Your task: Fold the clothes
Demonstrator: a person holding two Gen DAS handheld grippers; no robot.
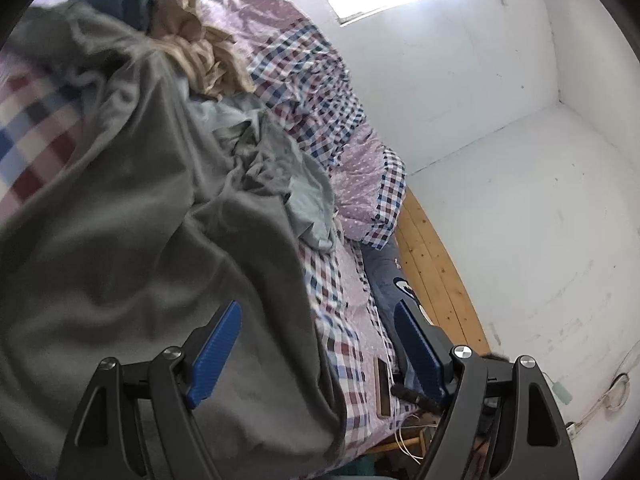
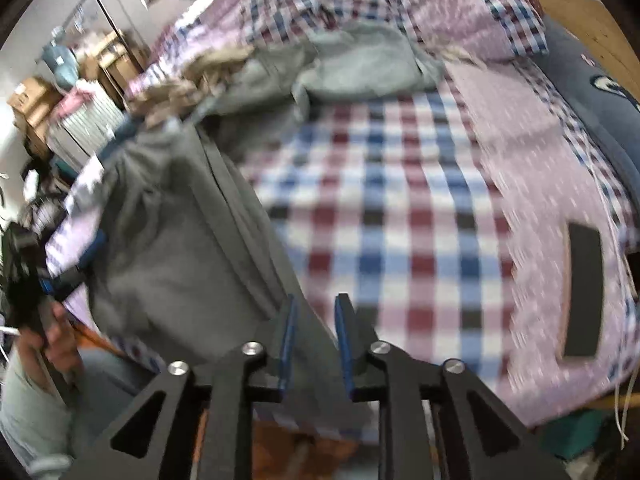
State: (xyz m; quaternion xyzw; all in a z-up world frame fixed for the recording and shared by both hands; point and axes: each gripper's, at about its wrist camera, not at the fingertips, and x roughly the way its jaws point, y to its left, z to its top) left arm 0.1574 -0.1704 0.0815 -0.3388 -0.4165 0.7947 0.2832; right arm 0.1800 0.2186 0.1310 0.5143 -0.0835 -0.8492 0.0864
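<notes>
- Left gripper: jaws spread wide, nothing between them.
- Right gripper: jaws slightly apart, pinching nothing.
- Grey garment lies on the checked bedsheet, near left.

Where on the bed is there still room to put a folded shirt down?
The checked bedspread lies bare between the dark grey garment and the phone. The pink dotted strip beside the phone is also free. It's crowded farther back, where the light grey clothes and tan clothes pile up.
</notes>
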